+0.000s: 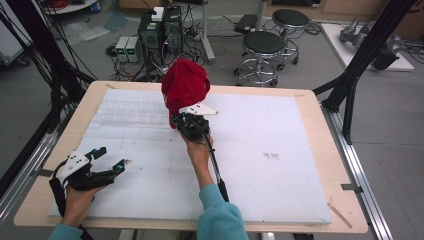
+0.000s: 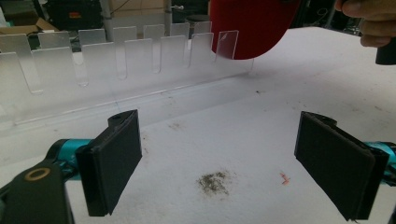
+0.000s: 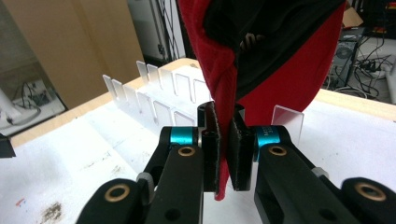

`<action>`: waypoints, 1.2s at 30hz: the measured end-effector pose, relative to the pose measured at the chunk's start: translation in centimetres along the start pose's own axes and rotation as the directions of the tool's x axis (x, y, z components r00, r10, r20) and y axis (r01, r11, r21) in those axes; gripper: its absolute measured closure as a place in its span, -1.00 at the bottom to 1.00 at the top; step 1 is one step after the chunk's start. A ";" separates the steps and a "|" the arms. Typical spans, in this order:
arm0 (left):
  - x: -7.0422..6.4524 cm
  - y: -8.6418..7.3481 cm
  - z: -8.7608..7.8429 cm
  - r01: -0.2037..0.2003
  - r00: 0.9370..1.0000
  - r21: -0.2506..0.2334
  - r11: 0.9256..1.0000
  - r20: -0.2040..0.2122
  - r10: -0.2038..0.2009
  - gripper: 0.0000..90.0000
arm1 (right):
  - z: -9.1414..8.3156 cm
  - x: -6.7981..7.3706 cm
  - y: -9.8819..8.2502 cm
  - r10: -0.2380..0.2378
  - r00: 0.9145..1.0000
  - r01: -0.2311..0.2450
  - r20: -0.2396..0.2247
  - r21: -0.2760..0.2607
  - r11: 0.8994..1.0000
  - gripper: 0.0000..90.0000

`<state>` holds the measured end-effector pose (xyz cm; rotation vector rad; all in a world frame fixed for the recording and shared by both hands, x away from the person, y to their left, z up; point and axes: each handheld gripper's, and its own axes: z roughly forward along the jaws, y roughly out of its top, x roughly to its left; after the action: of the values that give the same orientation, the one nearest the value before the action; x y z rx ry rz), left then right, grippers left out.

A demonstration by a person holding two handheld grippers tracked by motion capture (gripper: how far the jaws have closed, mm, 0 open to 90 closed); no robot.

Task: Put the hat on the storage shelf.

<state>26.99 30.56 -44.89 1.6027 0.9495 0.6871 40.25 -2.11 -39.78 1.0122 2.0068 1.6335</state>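
- The right gripper (image 1: 193, 121) sits near the middle of the table, a little toward twelve o'clock, and its jaws are clamped on the rim of a red cap (image 1: 184, 86); in the right gripper view the red edge (image 3: 225, 140) is pinched flat between the two black pads.
- The cap is held up off the white foam board (image 1: 280, 165), crown uppermost, at the one o'clock end of the clear slotted rack (image 1: 131, 111). Gripping it by the rim leaves the dark inside hanging open, which I judge suits lowering it over one of the rack's upright tabs.
- The left gripper (image 1: 111, 161) rests at about eight o'clock on the board, well apart from the cap, with its jaws wide apart and nothing between them; it seems parked out of the way.
- Writing: pale marks show on the cap's black lining and small print on the blue collar of the right gripper, both too small to read.
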 end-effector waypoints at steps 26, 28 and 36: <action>0.1 0.0 0.0 0.010 1.000 -0.002 1.000 -0.010 -0.010 -0.67 | -4.1 1.7 1.3 -0.086 0.996 0.085 0.019 0.033 0.996 -0.09; 0.0 0.0 0.0 0.004 1.000 -0.001 1.000 -0.010 -0.004 -0.67 | -5.4 2.2 1.8 -0.110 0.994 0.110 0.022 0.011 0.994 -0.22; 0.1 -0.1 -0.3 0.008 1.000 -0.025 1.000 -0.007 -0.008 -0.69 | -11.0 2.8 1.5 -0.178 0.981 0.185 0.079 -0.079 0.980 -0.56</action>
<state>26.78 30.77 -44.89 1.5742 0.9483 0.6967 31.41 -7.61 -34.98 0.8189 1.9043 1.5501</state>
